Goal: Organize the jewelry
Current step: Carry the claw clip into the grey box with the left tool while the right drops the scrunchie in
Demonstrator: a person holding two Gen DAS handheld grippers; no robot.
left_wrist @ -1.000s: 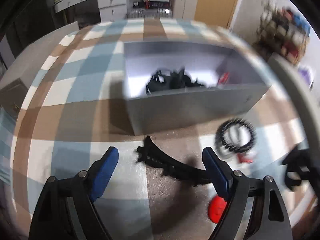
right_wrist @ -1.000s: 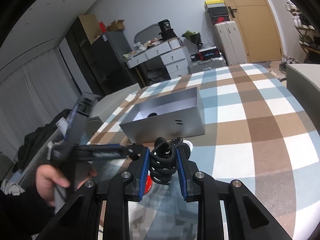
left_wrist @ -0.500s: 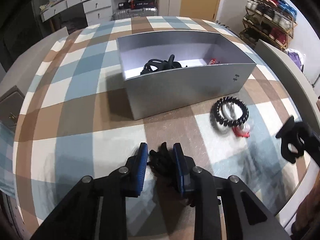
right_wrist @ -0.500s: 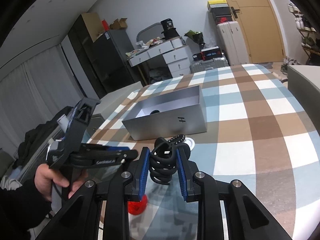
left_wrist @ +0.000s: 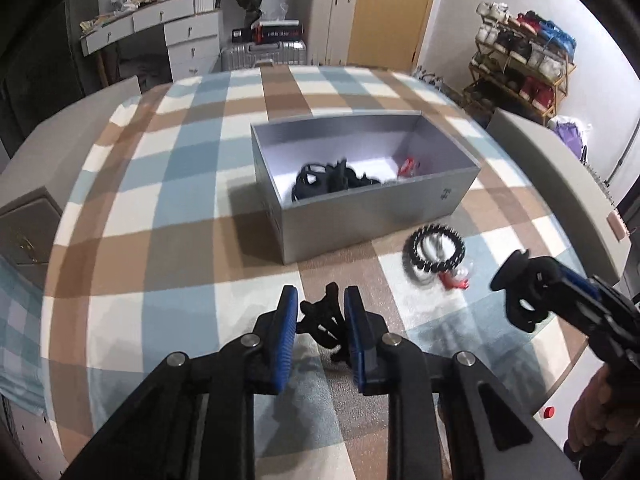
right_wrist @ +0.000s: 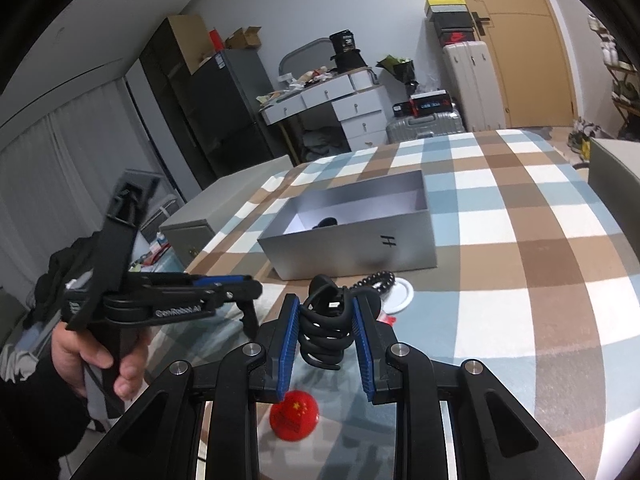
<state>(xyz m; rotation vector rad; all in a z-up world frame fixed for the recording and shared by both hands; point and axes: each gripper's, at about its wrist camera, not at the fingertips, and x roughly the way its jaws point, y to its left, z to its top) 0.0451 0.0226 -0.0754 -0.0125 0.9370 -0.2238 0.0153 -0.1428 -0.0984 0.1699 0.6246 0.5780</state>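
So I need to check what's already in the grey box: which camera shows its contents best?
The left wrist view: it looks down into the grey box, showing a black tangle of hair accessories and a small red item. The right wrist view sees the box from lower, so only a black sliver shows above its wall.

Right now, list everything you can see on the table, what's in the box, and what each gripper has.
Box: one, silver, open, mid-table.
Clips in box: black tangle, count unclear.
Red item in box: one, near right end.
Bracelet: one, black beads, in front of box.
White disc: one, under bracelet.
Red disc: one, near table edge.
Left gripper: shut on black clip.
Right gripper: shut on black claw clip.
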